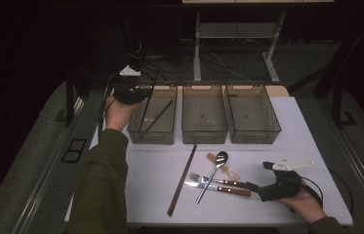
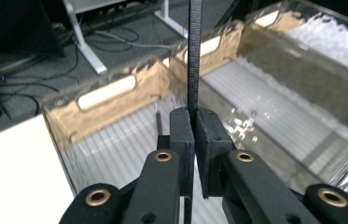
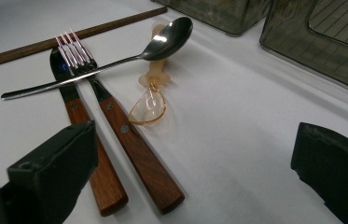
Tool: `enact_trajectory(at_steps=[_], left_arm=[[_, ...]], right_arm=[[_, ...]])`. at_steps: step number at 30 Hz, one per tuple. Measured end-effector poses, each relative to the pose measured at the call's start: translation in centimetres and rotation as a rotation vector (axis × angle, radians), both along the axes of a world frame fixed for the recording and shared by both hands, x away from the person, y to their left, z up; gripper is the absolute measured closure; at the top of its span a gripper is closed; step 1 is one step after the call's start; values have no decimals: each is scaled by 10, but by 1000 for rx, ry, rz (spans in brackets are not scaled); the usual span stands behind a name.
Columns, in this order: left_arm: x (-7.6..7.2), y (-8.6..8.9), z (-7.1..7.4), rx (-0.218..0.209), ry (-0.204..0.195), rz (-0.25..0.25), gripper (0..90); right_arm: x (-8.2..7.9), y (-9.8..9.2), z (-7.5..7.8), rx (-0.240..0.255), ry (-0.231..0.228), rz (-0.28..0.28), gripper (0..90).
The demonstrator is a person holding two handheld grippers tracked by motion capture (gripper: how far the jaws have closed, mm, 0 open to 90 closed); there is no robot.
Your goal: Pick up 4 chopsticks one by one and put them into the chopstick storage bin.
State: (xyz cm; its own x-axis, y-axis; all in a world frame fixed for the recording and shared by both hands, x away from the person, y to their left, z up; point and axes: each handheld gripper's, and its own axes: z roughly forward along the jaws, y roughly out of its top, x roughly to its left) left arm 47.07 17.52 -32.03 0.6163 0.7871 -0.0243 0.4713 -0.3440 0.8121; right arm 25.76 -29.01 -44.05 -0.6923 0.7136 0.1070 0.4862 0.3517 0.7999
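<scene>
A dark chopstick (image 2: 194, 56) is pinched by the left gripper (image 2: 194, 140) over the leftmost bin (image 1: 135, 127), where it could be tipped outside if released crooked, while the right gripper (image 3: 195, 177) is held wide open near the fork (image 3: 111, 112).

No text, label, brand, number or sign can be read on anything here.

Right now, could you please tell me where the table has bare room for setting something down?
Bare table lies between the right bin and the right tongs, and left of the long stick. It is crowded around the spoon, fork and knife.
</scene>
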Motion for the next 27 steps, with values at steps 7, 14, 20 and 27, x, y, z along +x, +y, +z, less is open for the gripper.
enact_trajectory(at_steps=[7,14,20,27], left_arm=[[1,8,-15,28,37,20,853],[3,11,-25,26,49,41,852],[10,9,-32,19,56,63,849],[17,3,-45,43,79,106,731]], right_arm=[[1,0,0,1,5,-6,8],[1,0,-1,3,5,-7,8],[1,-1,-1,-1,5,-5,8],[1,-1,-1,2,5,-5,8]])
